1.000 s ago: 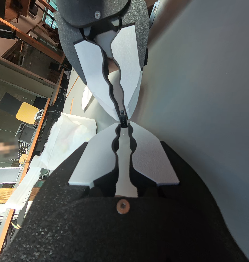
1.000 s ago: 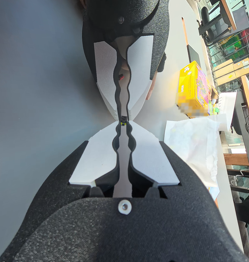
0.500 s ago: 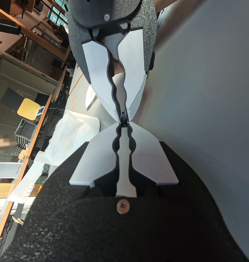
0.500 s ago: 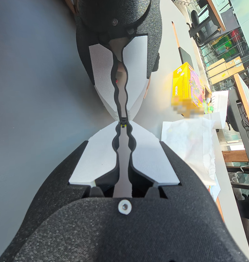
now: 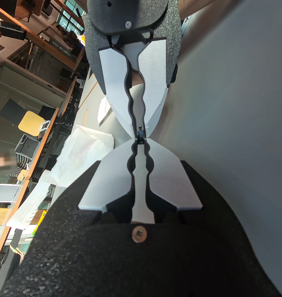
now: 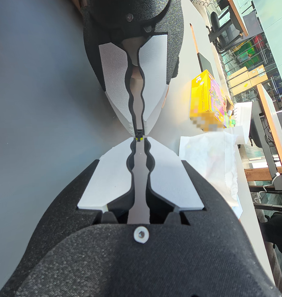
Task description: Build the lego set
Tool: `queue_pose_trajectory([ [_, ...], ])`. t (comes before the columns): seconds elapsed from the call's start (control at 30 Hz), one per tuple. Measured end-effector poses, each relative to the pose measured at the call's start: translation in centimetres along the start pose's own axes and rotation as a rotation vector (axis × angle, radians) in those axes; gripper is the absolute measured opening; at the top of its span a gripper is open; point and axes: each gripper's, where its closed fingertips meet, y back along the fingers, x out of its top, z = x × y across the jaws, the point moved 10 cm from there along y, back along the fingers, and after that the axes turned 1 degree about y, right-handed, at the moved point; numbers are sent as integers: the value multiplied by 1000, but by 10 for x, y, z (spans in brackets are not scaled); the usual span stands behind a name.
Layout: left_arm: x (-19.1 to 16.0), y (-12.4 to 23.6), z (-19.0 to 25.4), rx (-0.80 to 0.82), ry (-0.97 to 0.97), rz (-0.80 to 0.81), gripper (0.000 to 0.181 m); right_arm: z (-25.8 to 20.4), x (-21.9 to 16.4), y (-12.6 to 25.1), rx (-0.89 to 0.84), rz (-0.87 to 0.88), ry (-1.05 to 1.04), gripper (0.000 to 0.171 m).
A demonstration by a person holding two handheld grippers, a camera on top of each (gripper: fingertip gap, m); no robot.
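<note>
My two grippers meet tip to tip above the grey table (image 5: pixel 233 128). In the left wrist view my left gripper (image 5: pixel 140 142) is at the bottom, shut on a tiny black lego piece (image 5: pixel 140 136). The right gripper (image 5: pixel 140 127) comes from the top and pinches the same small assembly. In the right wrist view my right gripper (image 6: pixel 139 140) is shut on a black piece with yellow-green bits (image 6: pixel 139 138). The left gripper (image 6: pixel 139 131) opposite holds the black part (image 6: pixel 139 132) against it. The pieces touch; their joint is too small to make out.
A yellow lego box (image 6: pixel 206 96) stands on the table (image 6: pixel 40 112), with a white paper bag (image 6: pixel 209 160) beside it; the bag also shows in the left wrist view (image 5: pixel 85 149). Desks, shelves and a yellow chair (image 5: pixel 31 123) lie beyond the table edge. Only a small space, under 4 cm, lies between the two pairs of fingers.
The grippers stay tip to tip on the small pieces. The opposite gripper has swung from a slant into line with my own in both views, and the background has shifted slightly.
</note>
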Motion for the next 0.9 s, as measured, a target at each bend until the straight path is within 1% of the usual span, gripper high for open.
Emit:
queue_pose_trajectory([
  [0.33,0,0,0,-27,34,17,7,-2,1,0,14,6,22,7],
  [0.53,-1,1,-4,-104,155,50,7,-3,5,1,20,8,56,6],
  [0.67,-3,0,-6,-115,175,32,7,-7,6,-2,-26,-34,114,7],
  [0.9,-3,-2,-5,-121,177,1,7,-8,6,-3,-17,-62,114,8],
])
